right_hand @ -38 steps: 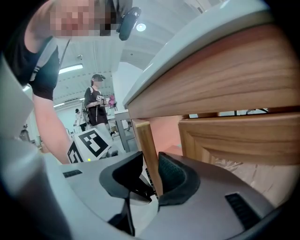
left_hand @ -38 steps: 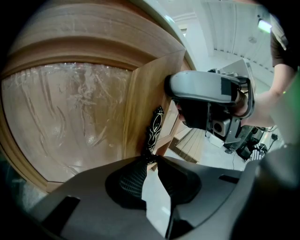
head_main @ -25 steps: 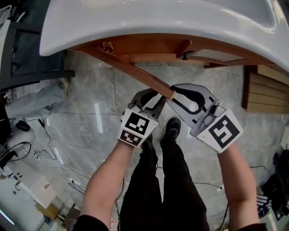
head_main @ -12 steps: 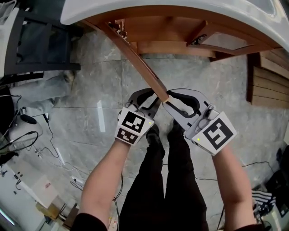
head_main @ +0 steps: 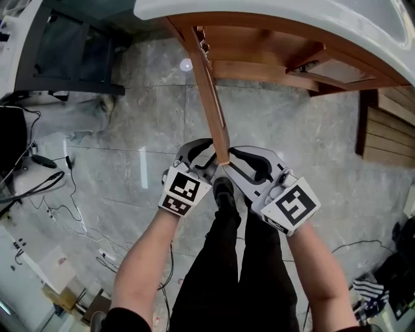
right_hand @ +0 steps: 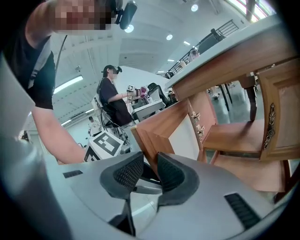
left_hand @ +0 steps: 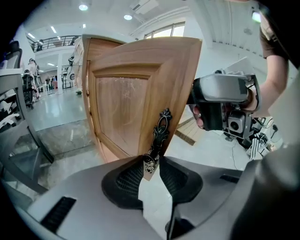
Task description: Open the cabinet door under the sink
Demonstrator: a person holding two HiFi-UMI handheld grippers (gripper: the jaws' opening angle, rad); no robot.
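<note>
Head view looks steeply down; both gripper views closely share the door (head_main: 209, 97).

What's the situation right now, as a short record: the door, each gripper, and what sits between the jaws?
door: cabinet door wide open, standing out from under the sink
left gripper: jaws have just been opening; lower end of the door handle is between them; unclear whether the pads press on it
right gripper: closed on the door's free edge
hands: one on each side of that edge
</note>
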